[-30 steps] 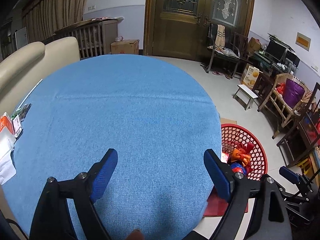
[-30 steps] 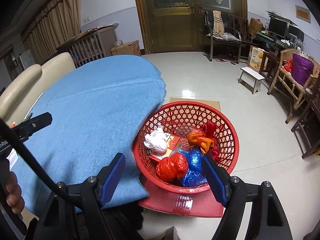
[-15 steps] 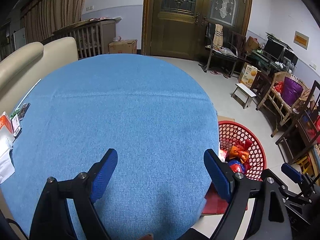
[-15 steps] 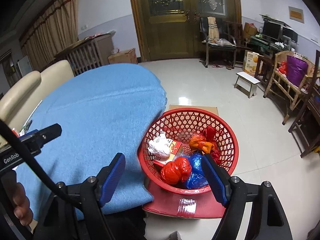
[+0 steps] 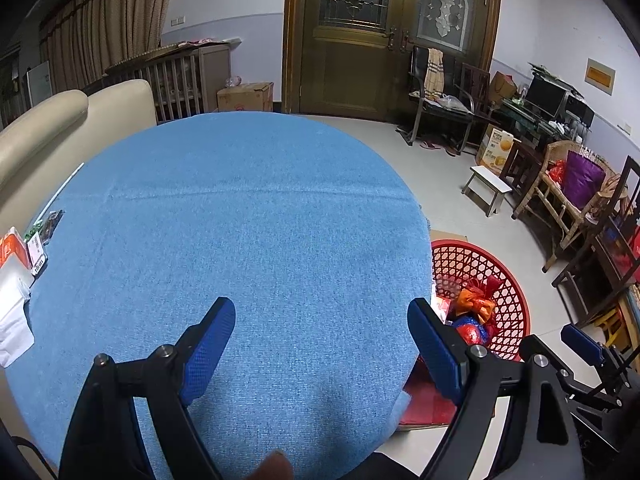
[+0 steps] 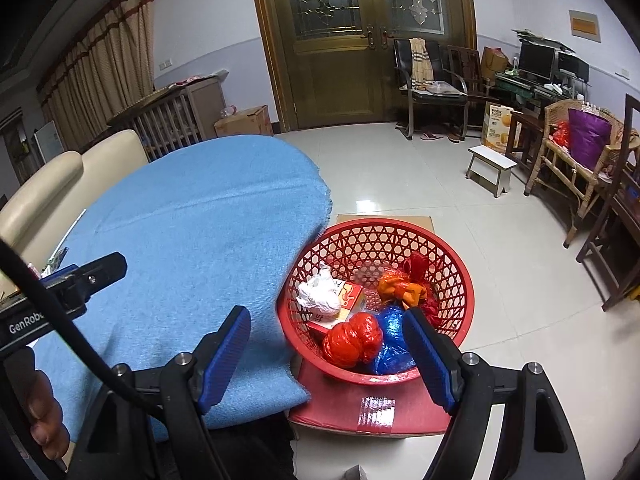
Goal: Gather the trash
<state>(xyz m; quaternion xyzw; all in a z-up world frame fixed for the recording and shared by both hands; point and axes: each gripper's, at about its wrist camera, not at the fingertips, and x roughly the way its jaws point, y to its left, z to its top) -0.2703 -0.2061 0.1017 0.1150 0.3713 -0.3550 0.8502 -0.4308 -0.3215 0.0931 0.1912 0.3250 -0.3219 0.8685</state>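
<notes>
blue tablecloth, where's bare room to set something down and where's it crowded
The blue tablecloth is bare from the left gripper out to its far edge. Crowded: the packets at its left edge, and the red basket beside it, full of bags.

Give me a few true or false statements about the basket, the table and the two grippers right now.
1. The red basket sits on the floor-level box beside the table, not on the blue tablecloth. True.
2. The basket is empty. False: it holds a red bag, a blue bag, an orange bag and a crumpled white bag.
3. The right gripper is open with nothing between its fingers. True.
4. The left gripper is clamped on a red bag. False: it is open and empty over the cloth.
5. The white bag lies on the tablecloth. False: it is in the basket.
</notes>
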